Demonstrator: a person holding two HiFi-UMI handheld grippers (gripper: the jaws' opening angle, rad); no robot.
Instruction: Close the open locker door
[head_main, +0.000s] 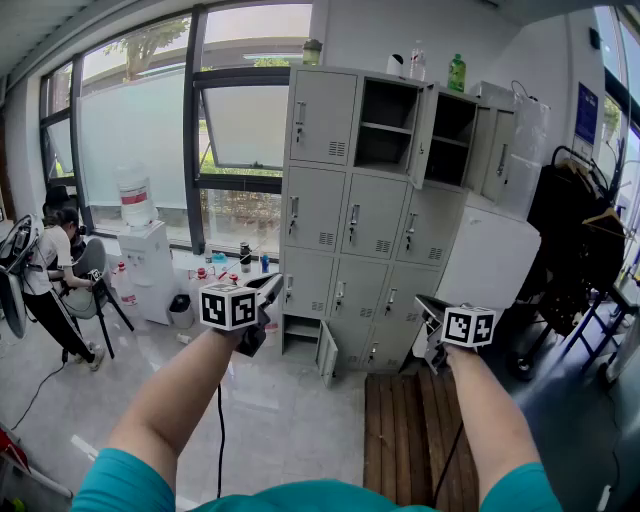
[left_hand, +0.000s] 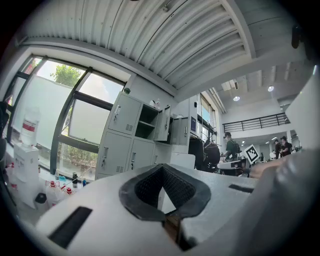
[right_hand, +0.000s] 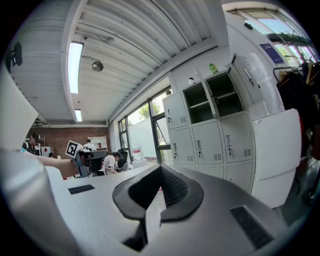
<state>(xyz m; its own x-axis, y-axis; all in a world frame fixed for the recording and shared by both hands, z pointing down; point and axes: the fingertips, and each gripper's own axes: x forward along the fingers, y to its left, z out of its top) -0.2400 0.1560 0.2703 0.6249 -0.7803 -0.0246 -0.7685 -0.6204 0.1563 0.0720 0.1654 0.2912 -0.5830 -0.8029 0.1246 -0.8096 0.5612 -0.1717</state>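
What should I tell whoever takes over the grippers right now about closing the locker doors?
Jaws are shut and empty on both the left gripper and the right gripper.
Both are held up short of the lockers, touching nothing.
Open: top middle door, top right door, bottom left door.
Done: no door closed yet.
Left: step in and push the open doors shut.

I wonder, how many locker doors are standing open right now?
3: the top-middle door, swung right; the top-right door, beside its open compartment; and the bottom-left door, near the floor. Lower down, some doors are partly covered, so another may be hidden.
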